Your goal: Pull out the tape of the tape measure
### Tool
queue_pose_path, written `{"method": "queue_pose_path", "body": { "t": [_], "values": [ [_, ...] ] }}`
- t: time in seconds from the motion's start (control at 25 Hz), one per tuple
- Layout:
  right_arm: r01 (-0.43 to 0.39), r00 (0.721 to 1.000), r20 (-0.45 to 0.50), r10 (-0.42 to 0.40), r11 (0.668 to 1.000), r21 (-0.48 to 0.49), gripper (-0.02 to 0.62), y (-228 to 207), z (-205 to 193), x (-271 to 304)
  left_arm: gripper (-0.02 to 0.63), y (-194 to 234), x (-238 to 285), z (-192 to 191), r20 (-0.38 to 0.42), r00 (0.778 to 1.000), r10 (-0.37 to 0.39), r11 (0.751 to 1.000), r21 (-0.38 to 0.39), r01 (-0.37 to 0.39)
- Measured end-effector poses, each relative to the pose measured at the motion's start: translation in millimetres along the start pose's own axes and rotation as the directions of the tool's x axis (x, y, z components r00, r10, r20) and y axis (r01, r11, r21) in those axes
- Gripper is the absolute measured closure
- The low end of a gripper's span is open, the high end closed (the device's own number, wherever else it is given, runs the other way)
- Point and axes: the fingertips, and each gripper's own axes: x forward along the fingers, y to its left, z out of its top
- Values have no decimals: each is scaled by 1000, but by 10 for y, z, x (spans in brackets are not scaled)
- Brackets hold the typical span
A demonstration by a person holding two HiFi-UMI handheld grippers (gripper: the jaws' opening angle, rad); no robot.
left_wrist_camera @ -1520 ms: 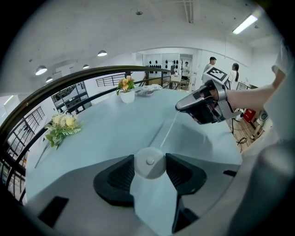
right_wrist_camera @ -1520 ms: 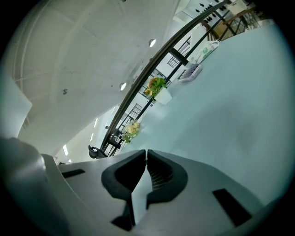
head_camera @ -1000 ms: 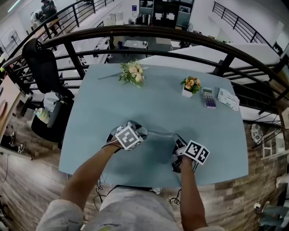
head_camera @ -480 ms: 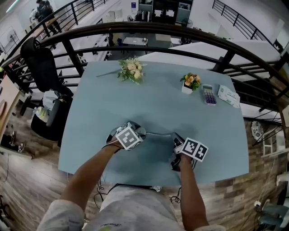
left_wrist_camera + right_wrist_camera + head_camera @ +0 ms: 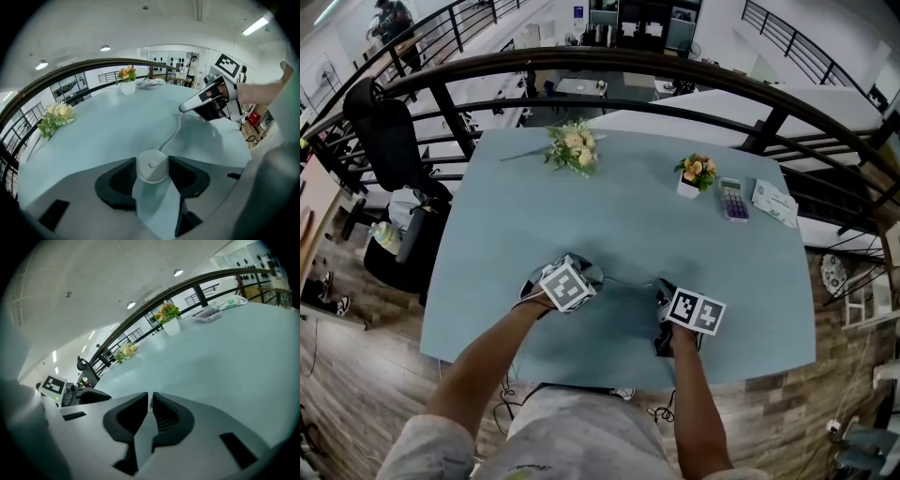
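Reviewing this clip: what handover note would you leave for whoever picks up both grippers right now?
Left gripper: jaws clamped on the round white tape measure case, which sits on the table.
Right gripper: jaws shut on the end of the tape.
Done: a short length of tape is out, running between the two grippers.
Left: draw out more, probably by moving the right gripper away while the left pins the case.

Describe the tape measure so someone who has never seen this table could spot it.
On the pale blue table, look at the near edge, where the left gripper is shut on it. The tape measure is a small round white case with a centre button, a thin tape running from it to the right gripper; the bouquet and calculator lie far off.
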Motion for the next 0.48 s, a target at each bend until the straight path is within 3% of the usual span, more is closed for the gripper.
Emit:
{"method": "queue_pose_path", "body": {
  "t": [0.48],
  "values": [
    [14, 1000, 15, -13, 1000, -23, 570, 12, 41, -44, 344, -61, 25, 6, 21, 1000, -14, 1000, -12, 14]
  ]
}}
